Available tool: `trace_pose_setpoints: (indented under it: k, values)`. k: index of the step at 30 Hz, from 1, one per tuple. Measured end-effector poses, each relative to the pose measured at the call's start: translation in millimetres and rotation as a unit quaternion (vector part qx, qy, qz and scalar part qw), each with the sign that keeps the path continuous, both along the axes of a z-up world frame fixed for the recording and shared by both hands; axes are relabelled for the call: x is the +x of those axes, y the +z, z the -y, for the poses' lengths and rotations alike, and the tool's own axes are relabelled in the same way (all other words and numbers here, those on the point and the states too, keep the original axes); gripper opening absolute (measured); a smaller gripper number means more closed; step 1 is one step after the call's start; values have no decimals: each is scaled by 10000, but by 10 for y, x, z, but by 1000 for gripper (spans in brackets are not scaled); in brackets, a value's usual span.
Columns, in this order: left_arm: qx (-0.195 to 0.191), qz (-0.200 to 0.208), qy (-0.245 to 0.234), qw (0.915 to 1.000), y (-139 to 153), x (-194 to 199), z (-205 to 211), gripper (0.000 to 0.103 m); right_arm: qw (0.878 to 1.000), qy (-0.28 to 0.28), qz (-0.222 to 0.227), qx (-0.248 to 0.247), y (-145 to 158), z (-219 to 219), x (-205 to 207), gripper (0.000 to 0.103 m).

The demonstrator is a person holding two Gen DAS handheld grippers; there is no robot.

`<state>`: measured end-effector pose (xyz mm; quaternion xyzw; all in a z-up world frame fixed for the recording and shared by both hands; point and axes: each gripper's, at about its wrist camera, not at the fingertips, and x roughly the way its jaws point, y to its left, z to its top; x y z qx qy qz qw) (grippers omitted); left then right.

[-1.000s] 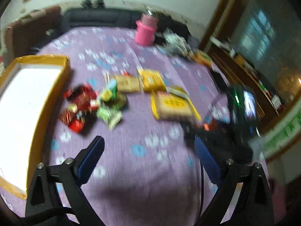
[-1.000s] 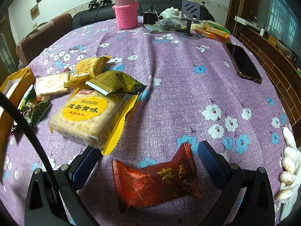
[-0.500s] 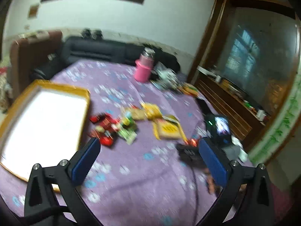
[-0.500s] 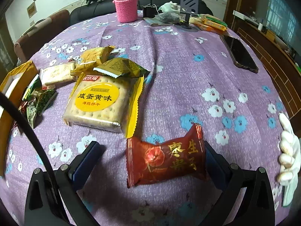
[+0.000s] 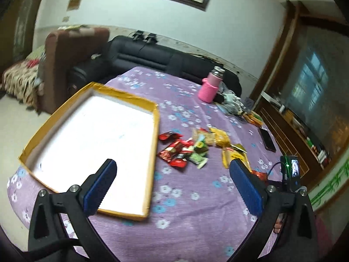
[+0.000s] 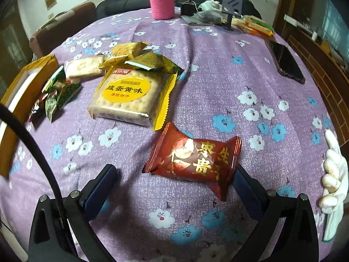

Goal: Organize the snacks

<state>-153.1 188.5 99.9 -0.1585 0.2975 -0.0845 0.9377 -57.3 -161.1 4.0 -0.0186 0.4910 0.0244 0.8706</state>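
— While its jaws stand wide apart, where does the left gripper (image 5: 172,181) hang?
— Above the gold-rimmed box (image 5: 152,144).
— And the right gripper (image 6: 174,183)?
— Also spread wide, its right finger touching the red snack packet (image 6: 194,159) on the tablecloth (image 6: 218,69).

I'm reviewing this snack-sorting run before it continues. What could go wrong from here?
The red snack packet lies off-centre between the open right gripper jaws, against its right finger; closing now may pinch only a corner and slip. The crinkly wrapper could also drag the purple tablecloth. The phone lies near the table edge, so a wide swing might knock it.
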Motion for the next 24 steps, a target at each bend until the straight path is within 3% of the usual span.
trace_pose_setpoints:
  k: [4, 6, 8, 10, 16, 21, 24]
  values:
    - [118, 6, -3, 9999, -80, 3, -36, 98, 9997, -94, 6, 221, 79, 9, 51, 89]
    - [185, 37, -192, 9996, -100, -9, 8, 84, 9984, -62, 218, 513, 185, 1, 74, 89]
    - [170, -17, -367, 9992, -130, 27, 65, 81, 9970, -34, 432, 647, 274, -16, 96, 88]
    - [130, -89, -458, 9988, -160, 66, 122, 81, 9944, -61, 663, 824, 368, -2, 134, 87]
    - [172, -311, -640, 9973, -226, 186, 210, 81, 9868, -317, 864, 1332, 423, 250, 289, 63]
    - [204, -333, -767, 9963, -243, 222, 277, 84, 9830, -593, 644, 1615, 304, 548, 315, 62]
    - [266, -375, -879, 9951, -269, 258, 353, 85, 9801, -770, 778, 1656, 279, 686, 184, 62]
